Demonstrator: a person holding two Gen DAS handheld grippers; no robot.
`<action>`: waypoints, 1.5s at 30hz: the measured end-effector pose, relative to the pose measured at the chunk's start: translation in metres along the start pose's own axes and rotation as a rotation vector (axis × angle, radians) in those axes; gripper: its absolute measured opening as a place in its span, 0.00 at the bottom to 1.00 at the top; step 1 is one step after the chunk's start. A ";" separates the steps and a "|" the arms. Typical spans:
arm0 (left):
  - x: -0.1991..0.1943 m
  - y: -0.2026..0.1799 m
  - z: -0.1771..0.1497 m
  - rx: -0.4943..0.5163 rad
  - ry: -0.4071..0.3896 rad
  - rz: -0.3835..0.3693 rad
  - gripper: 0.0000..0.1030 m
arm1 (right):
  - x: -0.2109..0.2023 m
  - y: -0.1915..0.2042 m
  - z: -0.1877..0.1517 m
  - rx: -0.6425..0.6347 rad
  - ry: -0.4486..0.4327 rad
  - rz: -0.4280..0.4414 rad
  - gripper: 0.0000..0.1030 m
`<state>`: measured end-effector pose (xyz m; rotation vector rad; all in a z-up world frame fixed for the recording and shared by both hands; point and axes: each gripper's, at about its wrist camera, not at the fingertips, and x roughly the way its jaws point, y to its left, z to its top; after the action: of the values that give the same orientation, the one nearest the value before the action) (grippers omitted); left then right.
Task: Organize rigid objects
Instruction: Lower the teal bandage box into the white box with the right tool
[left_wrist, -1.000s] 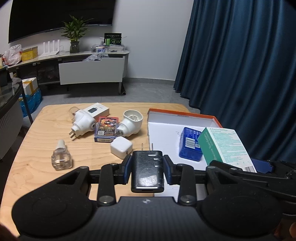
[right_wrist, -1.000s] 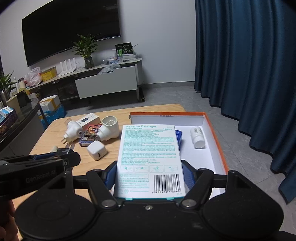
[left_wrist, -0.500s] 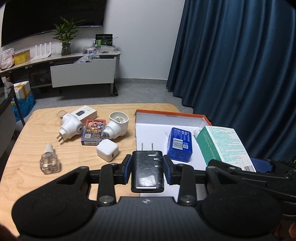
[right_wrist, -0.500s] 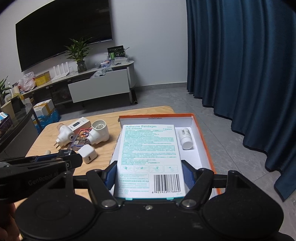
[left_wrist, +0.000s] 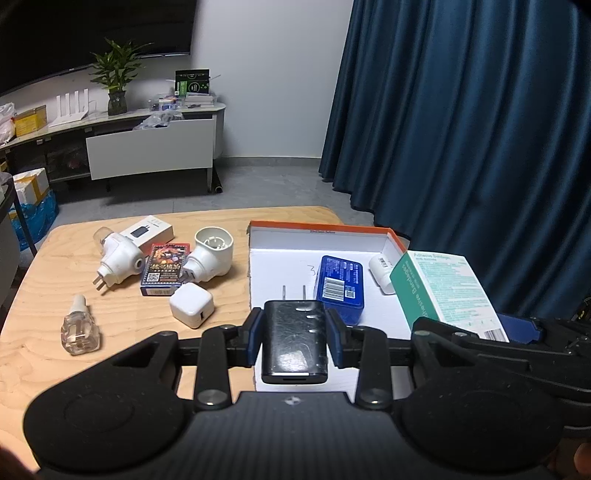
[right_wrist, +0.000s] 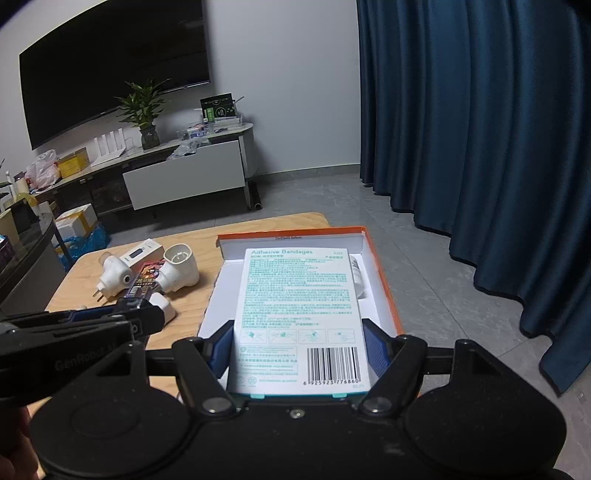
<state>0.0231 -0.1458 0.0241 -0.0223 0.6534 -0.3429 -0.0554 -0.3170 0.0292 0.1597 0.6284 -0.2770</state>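
My left gripper (left_wrist: 294, 334) is shut on a black plug charger (left_wrist: 294, 339), prongs forward, above the near left edge of the orange-rimmed white box (left_wrist: 321, 226). My right gripper (right_wrist: 298, 345) is shut on a white-and-teal adhesive bandages box (right_wrist: 299, 310), held over the same box (right_wrist: 380, 280); it also shows in the left wrist view (left_wrist: 443, 291). Inside the box lie a blue pack (left_wrist: 340, 284) and a white bottle (left_wrist: 382, 271). The bandages box hides most of the box's inside in the right wrist view.
On the wooden table (left_wrist: 44, 354) left of the box lie two white plug adapters (left_wrist: 118, 262) (left_wrist: 210, 258), a card deck (left_wrist: 164, 269), a white charger cube (left_wrist: 191, 304), a white carton (left_wrist: 147, 230) and a small glass bottle (left_wrist: 79, 328). Blue curtains (left_wrist: 480, 129) hang on the right.
Both grippers have shifted right over the box while holding their objects. The table items have slid left in both views.
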 end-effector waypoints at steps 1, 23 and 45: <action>0.001 -0.001 0.000 0.001 0.000 -0.001 0.35 | 0.000 -0.001 0.000 0.003 0.000 -0.002 0.81; 0.010 -0.010 0.003 0.021 0.008 -0.019 0.35 | 0.009 -0.010 0.001 0.033 0.002 -0.018 0.81; 0.018 -0.012 0.006 0.018 0.014 -0.022 0.35 | 0.015 -0.012 0.001 0.032 0.007 -0.022 0.82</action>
<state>0.0359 -0.1636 0.0196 -0.0095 0.6646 -0.3703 -0.0466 -0.3313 0.0197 0.1841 0.6332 -0.3078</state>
